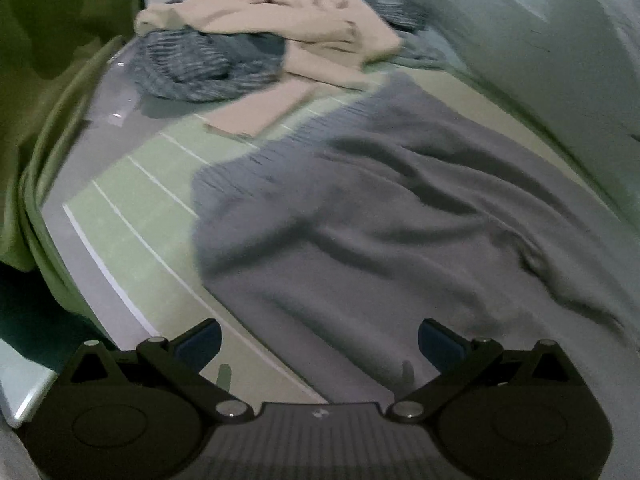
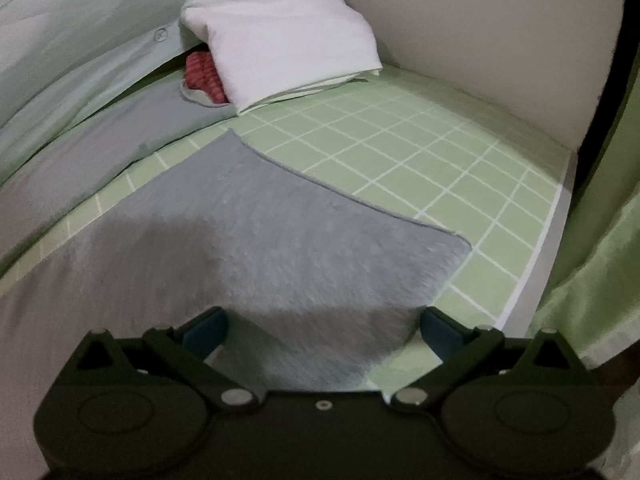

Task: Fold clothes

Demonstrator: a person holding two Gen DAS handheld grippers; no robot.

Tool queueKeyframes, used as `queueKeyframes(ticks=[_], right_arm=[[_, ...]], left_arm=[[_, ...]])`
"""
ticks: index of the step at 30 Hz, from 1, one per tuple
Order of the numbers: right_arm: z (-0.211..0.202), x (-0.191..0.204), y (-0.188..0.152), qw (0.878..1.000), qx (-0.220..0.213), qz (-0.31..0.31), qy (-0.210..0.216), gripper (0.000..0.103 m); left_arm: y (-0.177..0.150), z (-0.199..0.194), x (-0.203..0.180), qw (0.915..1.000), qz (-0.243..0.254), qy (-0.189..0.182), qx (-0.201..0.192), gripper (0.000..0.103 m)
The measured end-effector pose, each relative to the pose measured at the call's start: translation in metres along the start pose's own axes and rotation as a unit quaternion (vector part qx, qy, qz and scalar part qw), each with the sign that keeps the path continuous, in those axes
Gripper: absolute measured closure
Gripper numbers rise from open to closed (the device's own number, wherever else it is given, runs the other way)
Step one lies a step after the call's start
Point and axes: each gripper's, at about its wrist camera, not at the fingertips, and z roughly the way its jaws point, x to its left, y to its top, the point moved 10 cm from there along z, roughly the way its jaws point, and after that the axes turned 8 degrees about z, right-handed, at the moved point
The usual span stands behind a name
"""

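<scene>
A grey garment [image 1: 392, 216] lies spread and wrinkled on the green grid mat [image 1: 132, 216]. My left gripper [image 1: 318, 346] is open and empty, hovering over its near left edge. In the right wrist view the same grey garment [image 2: 256, 236] lies flat on the mat [image 2: 440, 152], one corner pointing right. My right gripper [image 2: 324, 332] is open and empty just above the garment's near edge. A beige garment [image 1: 296, 28] lies crumpled on a blue-grey striped one [image 1: 200, 68] at the far left of the mat.
A folded white cloth [image 2: 280, 36] sits on a red patterned item [image 2: 204, 78] at the back of the mat. A pale green shirt [image 2: 80, 60] lies along the back left. Green fabric [image 1: 36, 80] hangs at the left edge, and green fabric [image 2: 600, 240] at the right.
</scene>
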Motion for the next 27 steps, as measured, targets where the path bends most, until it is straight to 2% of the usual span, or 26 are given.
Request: queueKeyframes(ticks=[4, 7, 9, 12, 14, 15, 17, 22, 24, 27], right_arm=[[0.002, 0.001, 0.002, 1.0, 0.015, 0.011, -0.011, 0.0], [0.004, 0.0, 0.005, 0.999, 0.031, 0.017, -0.017, 0.001], [0.002, -0.001, 0.005, 0.999, 0.031, 0.031, -0.023, 0.008], [-0.005, 0.0, 0.009, 0.998, 0.018, 0.044, -0.027, 0.043], [-0.007, 0.0, 0.013, 0.998, 0.02, 0.056, -0.018, 0.088], [-0.007, 0.0, 0.014, 0.997, 0.023, 0.067, -0.01, 0.098], [-0.008, -0.002, 0.017, 0.995, 0.029, 0.091, 0.004, 0.099], [-0.03, -0.006, 0.03, 0.998, 0.0, 0.068, 0.003, 0.1], [-0.044, -0.013, 0.036, 0.999, -0.012, 0.051, 0.001, 0.1], [-0.067, -0.033, 0.044, 0.999, -0.02, 0.049, -0.005, 0.1]], left_arm=[[0.022, 0.016, 0.042, 0.9994, -0.028, 0.02, -0.008, 0.0], [0.036, 0.027, 0.064, 0.9984, -0.054, 0.016, -0.01, 0.002], [0.042, 0.033, 0.067, 0.998, -0.063, 0.004, -0.008, 0.009], [0.047, 0.041, 0.069, 0.9974, -0.072, -0.008, -0.004, 0.024], [0.047, 0.044, 0.066, 0.9971, -0.075, -0.017, -0.001, 0.048], [0.047, 0.046, 0.065, 0.9968, -0.076, -0.021, 0.0, 0.056], [0.046, 0.048, 0.065, 0.9968, -0.078, -0.017, 0.002, 0.098], [0.044, 0.032, 0.083, 0.9939, -0.107, 0.019, -0.019, 0.101], [0.044, 0.014, 0.099, 0.9922, -0.11, 0.047, -0.036, 0.101], [0.039, -0.015, 0.124, 0.9894, -0.126, 0.061, -0.04, 0.101]])
